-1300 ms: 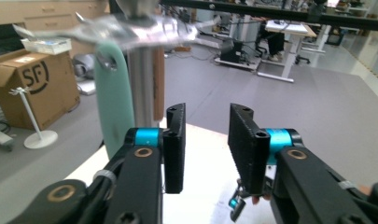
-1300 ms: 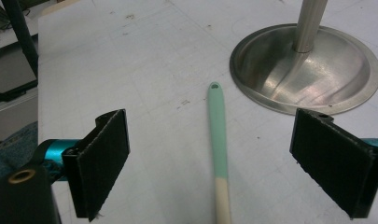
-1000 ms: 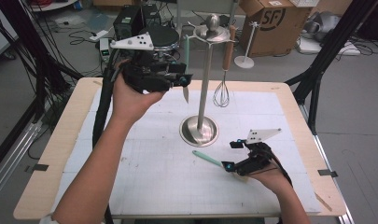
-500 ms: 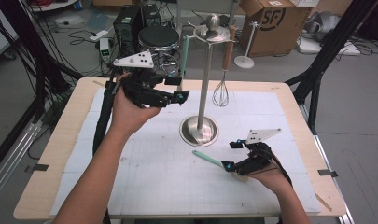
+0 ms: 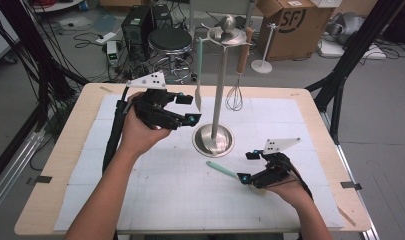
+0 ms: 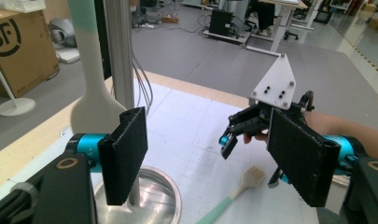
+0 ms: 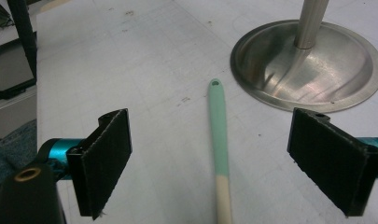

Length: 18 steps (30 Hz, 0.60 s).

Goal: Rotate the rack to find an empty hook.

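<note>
A steel utensil stand [image 5: 220, 90] rises from a round base [image 5: 213, 140] at mid table. On its left hook hangs a mint-handled spatula [image 5: 198, 95]; a whisk [image 5: 234, 100] hangs on the right. My left gripper [image 5: 187, 108] is just left of the spatula blade [image 6: 95, 107]. Its jaws have just been opening and hold nothing [image 6: 212, 158]. A mint-handled brush [image 5: 222, 170] lies flat on the mat. My right gripper [image 5: 246, 166] stands open over its head end. The handle [image 7: 218, 135] runs between the pads [image 7: 107, 158], which do not touch it.
A white gridded mat [image 5: 155, 200] covers the wooden table [image 5: 65, 150]. The stand's base [image 7: 308, 65] lies close ahead of the right gripper. Cardboard boxes [image 5: 290, 22], a stool [image 5: 169, 40] and cables are on the floor behind the table.
My left gripper has sunk lower beside the stand and its jaws have spread apart, leaving the spatula hanging free. The right gripper and the brush have stayed put.
</note>
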Motion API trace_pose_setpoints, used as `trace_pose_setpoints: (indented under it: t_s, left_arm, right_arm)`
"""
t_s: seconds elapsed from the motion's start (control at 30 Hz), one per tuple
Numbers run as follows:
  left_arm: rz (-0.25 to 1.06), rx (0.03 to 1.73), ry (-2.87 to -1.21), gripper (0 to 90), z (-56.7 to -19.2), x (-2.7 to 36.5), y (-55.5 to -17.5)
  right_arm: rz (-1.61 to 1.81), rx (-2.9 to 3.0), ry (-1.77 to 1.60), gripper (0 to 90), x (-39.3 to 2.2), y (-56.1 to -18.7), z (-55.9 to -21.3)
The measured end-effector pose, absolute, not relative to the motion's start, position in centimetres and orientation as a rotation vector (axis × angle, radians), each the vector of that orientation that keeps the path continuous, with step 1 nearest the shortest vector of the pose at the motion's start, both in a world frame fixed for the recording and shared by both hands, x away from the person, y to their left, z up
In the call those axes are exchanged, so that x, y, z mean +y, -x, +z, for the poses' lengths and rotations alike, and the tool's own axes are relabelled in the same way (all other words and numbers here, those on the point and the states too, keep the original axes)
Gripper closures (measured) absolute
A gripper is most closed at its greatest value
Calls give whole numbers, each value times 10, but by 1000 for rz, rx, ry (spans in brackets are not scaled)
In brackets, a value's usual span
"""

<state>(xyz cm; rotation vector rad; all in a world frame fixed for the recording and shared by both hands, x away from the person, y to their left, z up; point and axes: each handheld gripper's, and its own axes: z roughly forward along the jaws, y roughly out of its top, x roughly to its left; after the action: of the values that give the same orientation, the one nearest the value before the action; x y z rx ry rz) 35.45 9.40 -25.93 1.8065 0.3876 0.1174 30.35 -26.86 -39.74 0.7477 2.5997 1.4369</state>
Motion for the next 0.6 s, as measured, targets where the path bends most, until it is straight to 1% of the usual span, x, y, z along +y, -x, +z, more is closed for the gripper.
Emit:
trace_pose_setpoints:
  t_s: [0.2, 0.6]
  left_arm:
    - [93, 393, -1813, 253, -276, 95, -353]
    - [55, 411, -1826, 224, -307, 99, -349]
  right_arm:
    - [1436, 2606, -752, 134, -268, -303, -398]
    - [1437, 2605, -749, 134, -268, -304, -399]
